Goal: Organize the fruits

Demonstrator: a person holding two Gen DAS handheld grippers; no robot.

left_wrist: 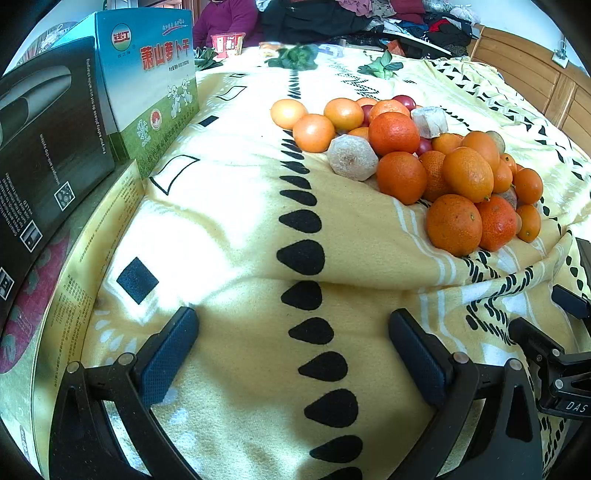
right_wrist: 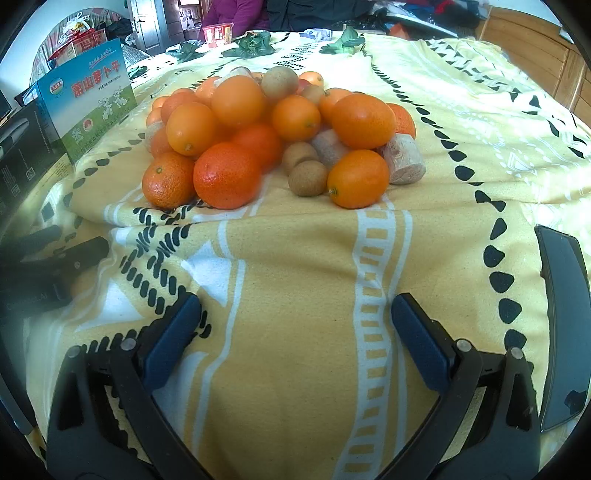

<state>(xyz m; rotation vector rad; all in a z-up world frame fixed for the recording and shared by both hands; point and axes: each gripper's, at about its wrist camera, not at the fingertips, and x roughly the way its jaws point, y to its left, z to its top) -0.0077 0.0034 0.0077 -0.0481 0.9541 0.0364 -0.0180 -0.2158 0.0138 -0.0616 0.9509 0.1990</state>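
A heap of fruit (left_wrist: 417,162) lies on a yellow patterned cloth (left_wrist: 240,229): oranges and kumquats, small red fruits, pale cut chunks (left_wrist: 351,157). In the right wrist view the same heap (right_wrist: 273,136) also shows brown round longans (right_wrist: 307,178) and a pale chunk (right_wrist: 403,158). My left gripper (left_wrist: 293,354) is open over bare cloth, short of the heap and to its left. My right gripper (right_wrist: 295,339) is open too, nothing between its fingers, with the heap straight ahead.
A blue-green box (left_wrist: 147,85) and a black box (left_wrist: 48,147) stand at the left, on a round tin (left_wrist: 62,295). Green leaves (left_wrist: 295,57), a red cup (left_wrist: 228,43) and a seated person (left_wrist: 225,18) are at the far edge. A dark phone (right_wrist: 565,325) lies right.
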